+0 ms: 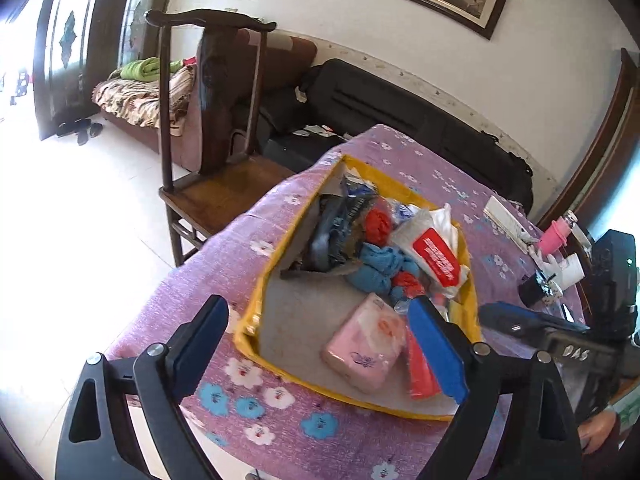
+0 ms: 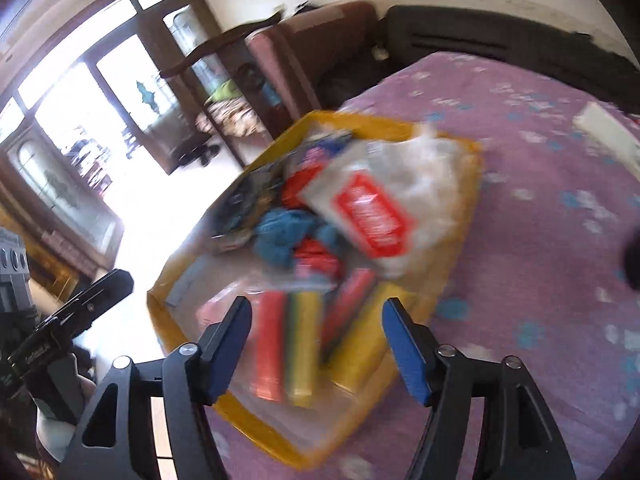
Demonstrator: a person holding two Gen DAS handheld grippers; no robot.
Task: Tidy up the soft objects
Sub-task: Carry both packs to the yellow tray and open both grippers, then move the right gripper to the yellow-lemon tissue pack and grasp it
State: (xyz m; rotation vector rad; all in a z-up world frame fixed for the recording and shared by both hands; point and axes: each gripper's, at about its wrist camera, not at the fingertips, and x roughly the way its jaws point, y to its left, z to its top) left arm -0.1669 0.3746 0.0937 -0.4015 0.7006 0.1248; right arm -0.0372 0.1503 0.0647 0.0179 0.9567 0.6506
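Left wrist view: left hand-held gripper [image 1: 320, 344] spread wide, nothing between the blue pads, hovering over the near end of a yellow-rimmed box [image 1: 256, 300]. Inside, just below: pink tissue pack [image 1: 366, 344]; farther in, blue cloth [image 1: 376, 266], red cloth [image 1: 378, 222], clear bag with red label [image 1: 434, 256]. Purple flowered tabletop [image 1: 224, 256] underneath; wooden chair [image 1: 208, 128] beyond. Right wrist view, blurred: right hand-held gripper [image 2: 316, 344] also wide and empty, above red and yellow rolls [image 2: 288, 344] at the box's near end.
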